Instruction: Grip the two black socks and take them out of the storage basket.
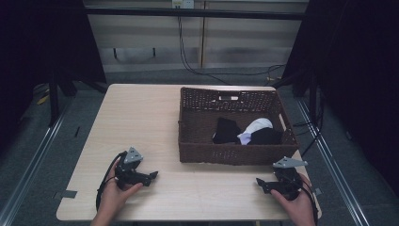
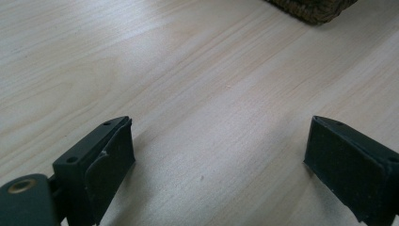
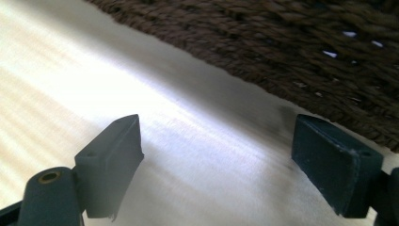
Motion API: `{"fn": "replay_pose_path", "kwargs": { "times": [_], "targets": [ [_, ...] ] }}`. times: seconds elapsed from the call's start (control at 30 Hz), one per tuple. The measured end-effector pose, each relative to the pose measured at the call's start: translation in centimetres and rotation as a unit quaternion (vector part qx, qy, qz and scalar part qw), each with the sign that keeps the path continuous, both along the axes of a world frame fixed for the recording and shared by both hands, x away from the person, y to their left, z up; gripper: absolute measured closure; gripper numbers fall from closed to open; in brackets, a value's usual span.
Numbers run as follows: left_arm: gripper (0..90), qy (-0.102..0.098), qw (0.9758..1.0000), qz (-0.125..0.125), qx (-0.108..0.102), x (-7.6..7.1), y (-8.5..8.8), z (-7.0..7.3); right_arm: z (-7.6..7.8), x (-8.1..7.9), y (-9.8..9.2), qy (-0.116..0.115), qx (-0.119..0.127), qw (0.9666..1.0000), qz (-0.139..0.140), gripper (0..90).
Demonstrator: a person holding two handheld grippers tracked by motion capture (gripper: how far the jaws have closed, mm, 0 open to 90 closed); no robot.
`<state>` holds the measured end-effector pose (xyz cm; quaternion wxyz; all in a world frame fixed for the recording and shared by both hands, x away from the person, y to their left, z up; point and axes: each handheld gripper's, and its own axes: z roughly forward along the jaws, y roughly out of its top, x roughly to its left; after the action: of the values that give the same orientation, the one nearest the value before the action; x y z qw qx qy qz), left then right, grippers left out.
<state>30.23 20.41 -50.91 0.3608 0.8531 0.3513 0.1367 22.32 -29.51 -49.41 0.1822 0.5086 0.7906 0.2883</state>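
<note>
A dark brown wicker basket (image 1: 202, 122) stands on the right half of the light wood table (image 1: 141, 122). Inside it lie black cloth pieces (image 1: 226, 130) and a white one (image 1: 256, 127). My left gripper (image 1: 154, 175) rests low over the table's front left, held in a hand, pointing right. In the left gripper view my left gripper (image 2: 219, 146) is open over bare wood, with a basket corner (image 2: 315, 9) at the top. My right gripper (image 1: 259, 182) sits at the front right, pointing left, just before the basket. In the right gripper view my right gripper (image 3: 216, 146) is open and empty, near the basket's woven wall (image 3: 291, 42).
Black curtains hang at both sides. Behind the table is a pale wall (image 1: 197, 42) with a dangling cable (image 1: 188, 61). Metal floor rails (image 1: 33, 155) run along both sides of the table. Bare tabletop lies left of the basket.
</note>
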Motion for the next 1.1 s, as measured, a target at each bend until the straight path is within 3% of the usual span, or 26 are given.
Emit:
{"fn": "replay_pose_path", "kwargs": {
  "times": [0.13, 0.23, 0.37, 0.4, 0.47, 0.5, 0.57, 0.67, 0.7, 0.73, 0.83, 1.1],
  "targets": [
    [7.9, 0.000, 1.0000, 0.000, 0.000, 0.0, 0.0, 0.0, 0.7, 0.2, 0.0, 0.025, -0.006, 0.9993, 0.026, 17.4],
    [7.9, 0.000, 1.0000, 0.000, 0.000, 0.0, 0.0, 0.0, 1.0, 0.6, 0.1, 0.066, -0.013, 0.9968, 0.044, 17.7],
    [7.9, 0.000, 1.0000, 0.000, 0.000, 0.0, 0.0, 0.0, 1.3, 0.9, 0.3, 0.113, -0.026, 0.9905, 0.073, 19.3],
    [7.9, 0.000, 1.0000, 0.000, 0.000, 0.0, 0.0, 0.0, 1.4, 1.0, 0.4, 0.128, -0.034, 0.9877, 0.083, 18.7],
    [7.9, 0.000, 1.0000, 0.000, 0.000, 0.0, 0.0, 0.0, 1.5, 1.0, 0.4, 0.137, -0.041, 0.9858, 0.088, 19.9],
    [7.9, 0.000, 1.0000, 0.000, 0.000, 0.0, 0.0, 0.0, 1.9, 1.2, 0.7, 0.164, -0.059, 0.9795, 0.101, 20.7],
    [7.9, 0.000, 1.0000, 0.000, 0.000, 0.0, 0.0, 0.0, 2.2, 1.3, 0.9, 0.172, -0.074, 0.9763, 0.108, 23.4],
    [7.9, 0.000, 1.0000, 0.000, 0.000, 0.0, 0.0, 0.0, 2.9, 1.5, 1.2, 0.199, -0.095, 0.9680, 0.119, 22.9],
    [7.9, 0.000, 1.0000, 0.000, 0.000, 0.0, 0.0, 0.0, 2.9, 1.5, 1.2, 0.199, -0.095, 0.9680, 0.119, 22.9],
    [7.9, 0.000, 1.0000, 0.000, 0.000, 0.0, 0.0, 0.0, 3.3, 1.7, 1.3, 0.214, -0.115, 0.9619, 0.125, 22.2],
    [7.9, 0.000, 1.0000, 0.000, 0.000, 0.0, 0.0, 0.0, 3.8, 2.0, 1.4, 0.221, -0.125, 0.9580, 0.132, 22.8],
    [7.9, 0.000, 1.0000, 0.000, 0.000, 0.0, 0.0, 0.0, 5.5, 2.4, 1.5, 0.229, -0.142, 0.9520, 0.145, 23.3]
  ]
}}
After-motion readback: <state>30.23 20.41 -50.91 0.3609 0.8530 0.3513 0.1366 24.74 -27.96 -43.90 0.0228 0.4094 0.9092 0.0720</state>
